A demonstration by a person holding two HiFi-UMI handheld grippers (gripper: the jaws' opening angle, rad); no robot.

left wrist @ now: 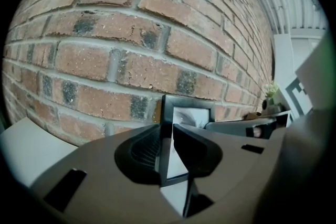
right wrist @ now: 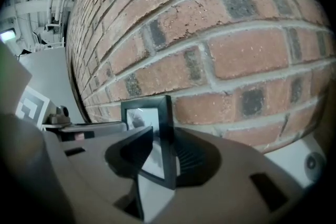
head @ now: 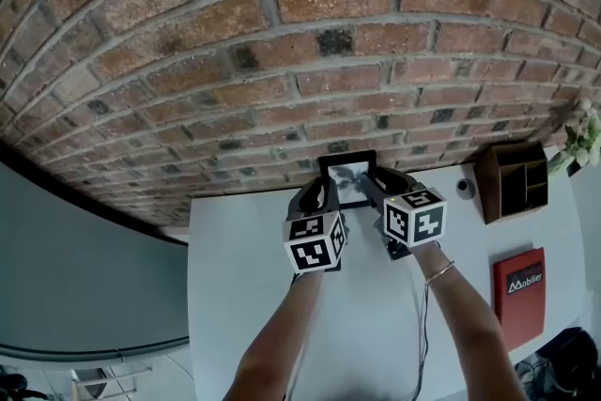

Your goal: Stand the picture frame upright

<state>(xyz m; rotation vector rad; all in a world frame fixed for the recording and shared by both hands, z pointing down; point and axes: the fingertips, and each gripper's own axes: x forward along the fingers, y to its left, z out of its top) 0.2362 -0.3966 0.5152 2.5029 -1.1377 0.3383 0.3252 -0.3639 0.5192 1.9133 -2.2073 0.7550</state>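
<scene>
Near: both forearms reach out over the white tabletop (head: 235, 315).

- Left gripper (left wrist: 167, 152): jaws clamped on the frame's left border, with one pad on the front and one behind.
- Right gripper (right wrist: 160, 157): jaws clamped the same way on the right border.
- Pinching both sides probably stops the frame (head: 347, 176) from twisting or toppling while its footing is sorted out.
- The frame sits between the two grippers, upright or close to it, picture side towards the person. Its bottom edge is low over the tabletop; I can't tell whether it touches.

Far: the brick wall (head: 282, 33) is just behind the frame, so it may be a backstop if there is no stand. The task looks nearly done. What's left is a careful release, one side at a time.

Off to the right, well apart: a wooden organiser (head: 512, 181).
</scene>
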